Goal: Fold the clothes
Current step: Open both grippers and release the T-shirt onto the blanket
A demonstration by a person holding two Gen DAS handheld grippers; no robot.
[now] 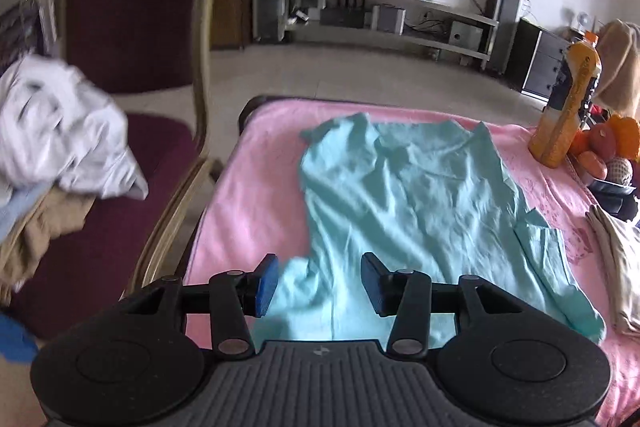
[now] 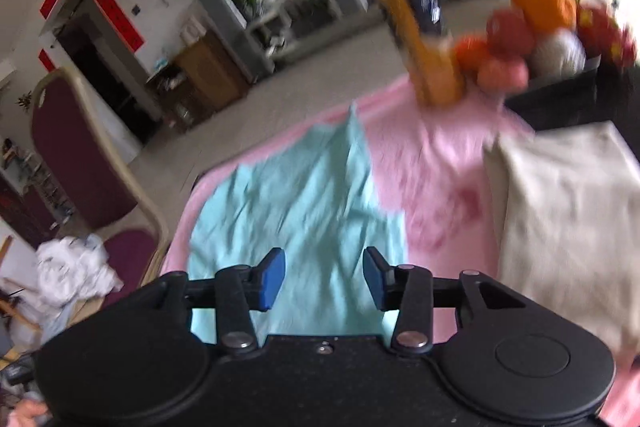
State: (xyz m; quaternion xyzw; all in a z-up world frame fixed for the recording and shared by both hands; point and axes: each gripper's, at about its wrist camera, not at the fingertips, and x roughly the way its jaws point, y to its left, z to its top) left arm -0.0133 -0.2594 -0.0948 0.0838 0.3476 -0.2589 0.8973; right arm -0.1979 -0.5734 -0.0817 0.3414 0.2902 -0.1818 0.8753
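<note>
Teal shirt (image 1: pixel 420 195) flat on pink cloth (image 1: pixel 248 195), both grippers' fingers (image 1: pixel 267 285) apart above.

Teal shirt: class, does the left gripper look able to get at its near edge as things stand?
Probably yes. The left gripper is open above the teal shirt, which lies spread on the pink cloth; nothing lies between.

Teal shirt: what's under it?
The teal shirt lies spread on a pink blanket, which shows on its far, left and right sides. Whatever the blanket covers is hidden.
</note>
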